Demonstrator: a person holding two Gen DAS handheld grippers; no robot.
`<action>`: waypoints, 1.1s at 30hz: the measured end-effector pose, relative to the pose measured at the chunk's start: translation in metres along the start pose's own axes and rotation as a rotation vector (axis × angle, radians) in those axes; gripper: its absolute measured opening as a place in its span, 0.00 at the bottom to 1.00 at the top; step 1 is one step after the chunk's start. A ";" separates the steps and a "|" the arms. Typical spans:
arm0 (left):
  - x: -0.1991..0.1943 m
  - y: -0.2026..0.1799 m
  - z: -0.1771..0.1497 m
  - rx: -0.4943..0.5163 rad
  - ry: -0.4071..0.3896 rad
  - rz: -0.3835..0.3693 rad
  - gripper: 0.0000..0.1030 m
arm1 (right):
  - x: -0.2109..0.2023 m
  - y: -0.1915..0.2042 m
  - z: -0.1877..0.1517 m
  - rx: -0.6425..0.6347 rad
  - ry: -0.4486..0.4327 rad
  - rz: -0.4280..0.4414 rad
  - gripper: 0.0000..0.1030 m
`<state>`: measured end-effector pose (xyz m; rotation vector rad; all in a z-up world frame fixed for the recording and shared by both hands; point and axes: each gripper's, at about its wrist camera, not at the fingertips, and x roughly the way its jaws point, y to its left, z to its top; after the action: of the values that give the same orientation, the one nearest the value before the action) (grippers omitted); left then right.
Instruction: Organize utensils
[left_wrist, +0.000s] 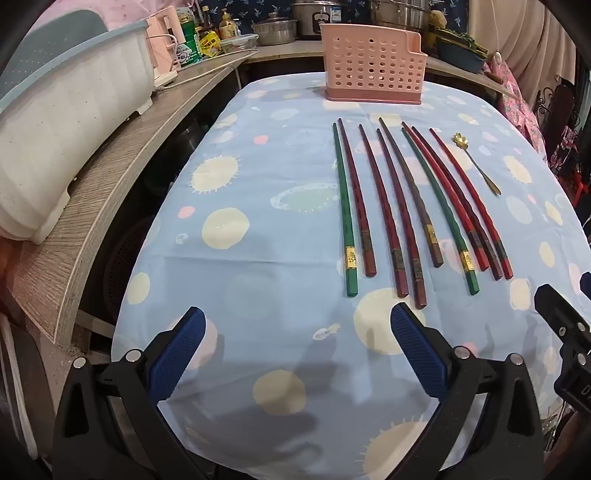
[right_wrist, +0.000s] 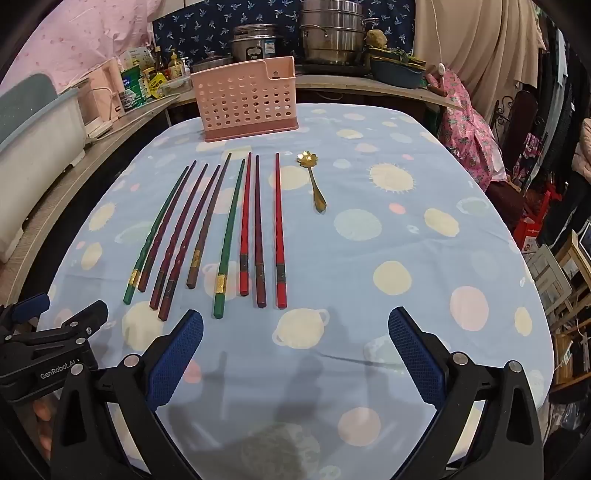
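Chopsticks (left_wrist: 406, 206) lie in a loose row on the surface (left_wrist: 258, 258), which is covered by a blue cloth printed with pale circles. I count 9 of them: 2 green ones (left_wrist: 344, 214) with gold bands, the rest red or dark red-brown. Their thin tips point toward a pink perforated caddy (left_wrist: 371, 72) standing upright at the far end of the surface, apart from the tips. In the left wrist view the row sits right of centre; in the right wrist view the same chopsticks (right_wrist: 221, 229) fan out left of centre, with the caddy (right_wrist: 249, 101) beyond them.

Just right of the row lies a small gold spoon (left_wrist: 476, 162) with a flower-shaped bowl, the bowl toward the caddy and the handle toward the cameras. It is near the outermost red chopstick but not touching it; the right wrist view shows the spoon (right_wrist: 312, 181) more clearly.

Both grippers hover at the near end of the surface, short of the chopstick butts. The left gripper (left_wrist: 299, 321) has its blue-padded fingers spread wide with nothing between them. The right gripper (right_wrist: 295, 321) is likewise spread wide and holds nothing.

Behind the surface a counter (left_wrist: 122, 147) carries a white dish rack (left_wrist: 62, 122), bottles and steel pots (right_wrist: 332, 33).
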<state>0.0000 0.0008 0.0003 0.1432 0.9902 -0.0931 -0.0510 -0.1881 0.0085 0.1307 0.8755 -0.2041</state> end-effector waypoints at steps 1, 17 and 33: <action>0.000 0.000 0.000 0.002 0.000 -0.005 0.93 | 0.000 0.000 0.000 0.000 -0.001 0.004 0.94; 0.001 -0.008 0.002 0.023 -0.011 -0.004 0.93 | -0.001 0.001 0.000 -0.005 0.000 0.000 0.94; 0.000 -0.007 0.003 0.018 -0.018 -0.002 0.92 | 0.004 0.001 0.001 -0.003 0.009 0.006 0.94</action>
<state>0.0013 -0.0070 0.0007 0.1571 0.9715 -0.1049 -0.0475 -0.1876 0.0061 0.1313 0.8838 -0.1962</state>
